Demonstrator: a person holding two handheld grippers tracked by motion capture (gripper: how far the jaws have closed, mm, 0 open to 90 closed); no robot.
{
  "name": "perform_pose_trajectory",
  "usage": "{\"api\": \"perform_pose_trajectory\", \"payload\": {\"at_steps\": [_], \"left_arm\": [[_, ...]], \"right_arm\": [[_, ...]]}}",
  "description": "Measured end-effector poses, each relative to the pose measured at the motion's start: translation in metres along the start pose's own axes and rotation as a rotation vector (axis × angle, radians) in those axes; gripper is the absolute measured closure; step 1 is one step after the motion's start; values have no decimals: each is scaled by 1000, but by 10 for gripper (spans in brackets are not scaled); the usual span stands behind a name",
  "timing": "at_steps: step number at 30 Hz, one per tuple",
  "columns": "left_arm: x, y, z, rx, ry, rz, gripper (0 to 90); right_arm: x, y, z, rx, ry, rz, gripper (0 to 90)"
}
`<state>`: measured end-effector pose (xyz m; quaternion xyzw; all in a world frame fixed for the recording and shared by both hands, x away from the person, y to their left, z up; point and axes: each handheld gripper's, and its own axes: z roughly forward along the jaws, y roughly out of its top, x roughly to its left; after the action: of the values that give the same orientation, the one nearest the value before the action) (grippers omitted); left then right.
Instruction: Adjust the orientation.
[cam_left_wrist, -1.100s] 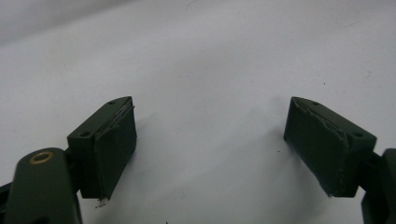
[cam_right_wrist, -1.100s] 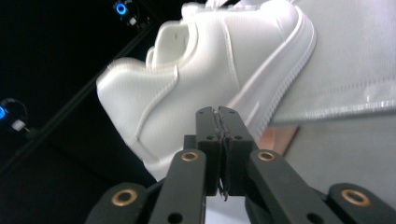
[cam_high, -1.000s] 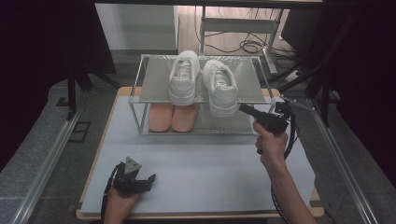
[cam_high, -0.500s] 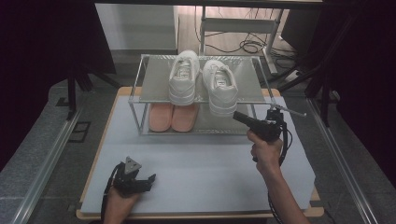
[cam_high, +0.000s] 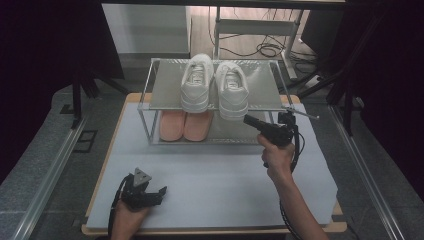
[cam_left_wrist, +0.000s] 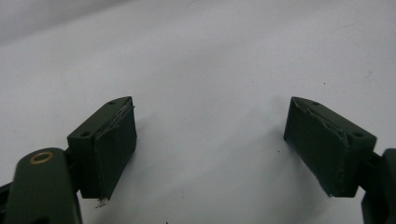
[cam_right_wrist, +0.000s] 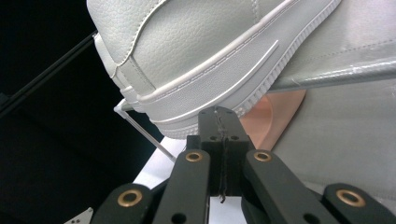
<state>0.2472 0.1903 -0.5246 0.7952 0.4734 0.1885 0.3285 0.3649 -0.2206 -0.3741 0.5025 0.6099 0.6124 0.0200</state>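
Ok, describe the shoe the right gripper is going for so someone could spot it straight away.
Find the two-tier metal rack at the table's far edge. On its top shelf sit two white sneakers; below them, a pink pair. The one meant is the right-hand white sneaker, whose heel overhangs the shelf edge just above the shut right gripper.

White leather sneaker (cam_high: 233, 96), right one of the pair, upright on rack's top shelf (cam_high: 164, 92), heel overhanging the front edge.
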Motion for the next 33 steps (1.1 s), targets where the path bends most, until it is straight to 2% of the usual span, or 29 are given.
{"api": "perform_pose_trajectory", "payload": {"at_steps": [13, 18, 28, 33], "left_arm": [[0, 0, 0, 0, 1, -3, 170], [0, 0, 0, 0, 1, -3, 170], [0, 0, 0, 1, 1, -1, 171], [0, 0, 0, 1, 1, 1, 171]], "right_arm": [[4, 4, 23, 4, -36, -15, 900], [6, 4, 24, 1, -41, -14, 900], [8, 3, 30, 6, -16, -6, 900], [13, 1, 38, 16, 1, -10, 900]]}}
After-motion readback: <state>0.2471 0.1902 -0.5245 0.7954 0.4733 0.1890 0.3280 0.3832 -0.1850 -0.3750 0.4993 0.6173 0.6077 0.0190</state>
